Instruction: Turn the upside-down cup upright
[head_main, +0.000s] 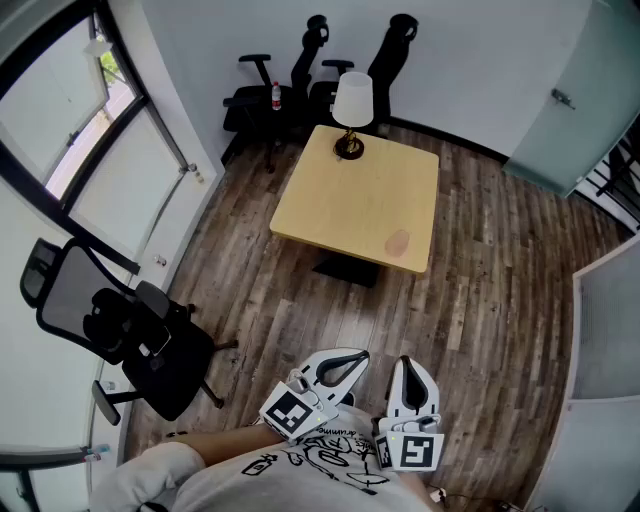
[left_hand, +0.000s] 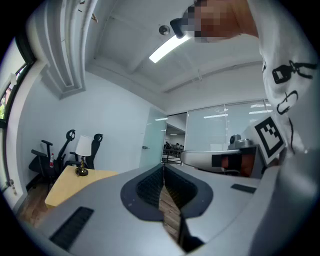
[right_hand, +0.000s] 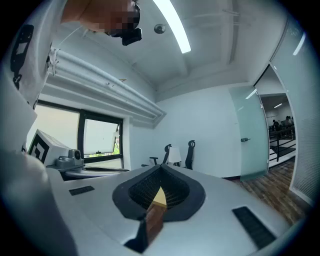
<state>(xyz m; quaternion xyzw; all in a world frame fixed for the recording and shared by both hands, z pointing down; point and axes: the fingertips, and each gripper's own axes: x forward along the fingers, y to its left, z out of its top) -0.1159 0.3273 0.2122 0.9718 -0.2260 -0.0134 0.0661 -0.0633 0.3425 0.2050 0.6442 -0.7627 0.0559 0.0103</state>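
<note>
**Both hand-held grippers clenched and empty, cup far off on the desk**

The desk (head_main: 350, 215) has a square top of pale, smooth wood with rounded corners. A faint pink mark lies near the desk's front edge. The white cup (head_main: 352, 100) stands at the far edge of the desk, well apart from both grippers. It is a smooth, matte cone with the wide end down. Under it sit a thin stem and a dark, round foot with a brass shine. What joins the cup to the stem is too small to make out.

The left hand-held gripper (head_main: 352, 358) and the right hand-held gripper (head_main: 407, 364) are both in front of the desk, over the floor (head_main: 480, 300) of dark, streaky wood planks. Their shells are smooth white plastic, and the pads are black and ribbed. On each gripper the jaws are pressed together with nothing between them.

Behind the desk, three black office chairs (head_main: 300, 75) stand against the wall. A black mesh chair (head_main: 110, 330) is to the left of the desk.

The desk's dark base is mostly hidden under its top. In the right gripper view the cup's foot is hidden behind the jaws. The person's arms are cut off by the lower edge of the head view.
</note>
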